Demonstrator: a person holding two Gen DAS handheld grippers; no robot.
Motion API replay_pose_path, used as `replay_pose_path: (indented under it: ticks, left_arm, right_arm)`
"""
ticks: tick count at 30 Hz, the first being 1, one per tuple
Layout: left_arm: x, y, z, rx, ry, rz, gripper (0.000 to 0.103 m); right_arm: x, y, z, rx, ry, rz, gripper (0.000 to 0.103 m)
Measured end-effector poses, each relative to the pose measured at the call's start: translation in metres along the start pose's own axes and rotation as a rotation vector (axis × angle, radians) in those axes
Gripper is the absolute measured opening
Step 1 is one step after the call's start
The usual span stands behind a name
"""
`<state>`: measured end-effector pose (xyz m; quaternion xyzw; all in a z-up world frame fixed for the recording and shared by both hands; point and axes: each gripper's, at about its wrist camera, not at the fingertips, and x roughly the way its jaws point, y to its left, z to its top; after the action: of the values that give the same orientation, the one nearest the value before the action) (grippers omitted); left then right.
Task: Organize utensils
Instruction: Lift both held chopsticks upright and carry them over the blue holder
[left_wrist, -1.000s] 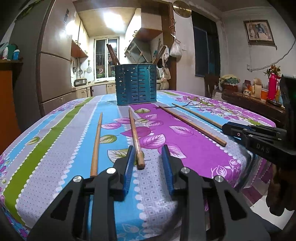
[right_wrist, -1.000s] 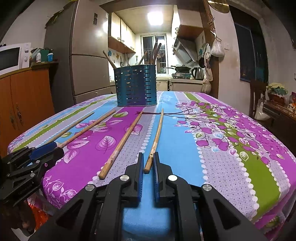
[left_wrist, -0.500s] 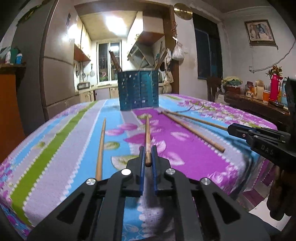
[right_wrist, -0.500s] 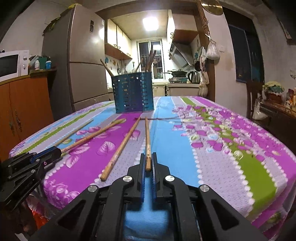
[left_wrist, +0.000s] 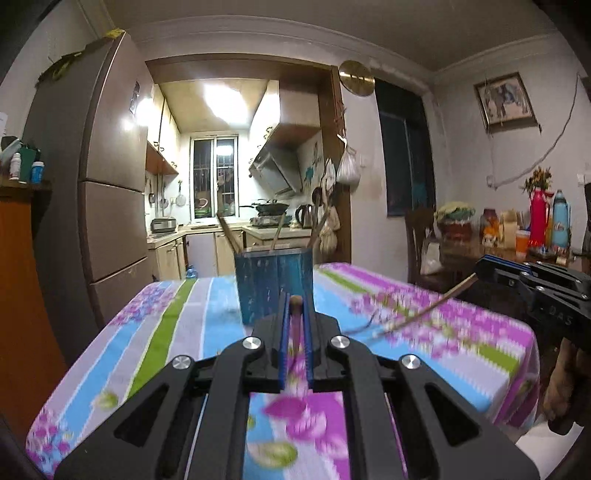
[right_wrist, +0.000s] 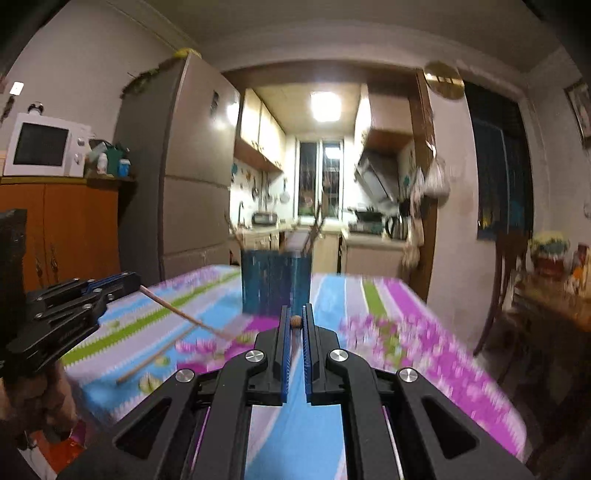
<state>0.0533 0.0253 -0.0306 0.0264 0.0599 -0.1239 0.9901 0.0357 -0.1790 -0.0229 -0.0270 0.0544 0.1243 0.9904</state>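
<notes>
Left tongs (left_wrist: 294, 306) pinching a thin wooden chopstick (left_wrist: 295, 321), lifted off the striped floral table (left_wrist: 177, 325). Right tongs (right_wrist: 295, 314) pinching another wooden chopstick (right_wrist: 295, 322). Straight ahead of both, blue slotted utensil holder (left_wrist: 273, 284).

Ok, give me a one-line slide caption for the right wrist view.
Right hand-held gripper lifts a chopstick toward the blue utensil holder; left hand-held gripper holds another.

2 claws (left_wrist: 294, 306) (right_wrist: 295, 314), 3 chopsticks (right_wrist: 173, 312) (right_wrist: 295, 320) (right_wrist: 147, 360) visible, 1 blue holder (right_wrist: 275, 286), 1 table (left_wrist: 177, 332).
</notes>
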Motion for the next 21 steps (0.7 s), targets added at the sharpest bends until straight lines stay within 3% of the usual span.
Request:
replay_pose_path:
  ticks: [8, 21]
  left_arm:
    - [0.043, 0.001, 0.050, 0.017, -0.017, -0.009, 0.005]
    - [0.061, 0.016, 0.074, -0.016, 0.031, -0.010, 0.005]
  right_arm:
    - [0.032, -0.024, 0.050, -0.001, -0.006, 0.058, 0.007]
    - [0.066, -0.038, 0.078, 0.015, 0.025, 0.103, 0.007]
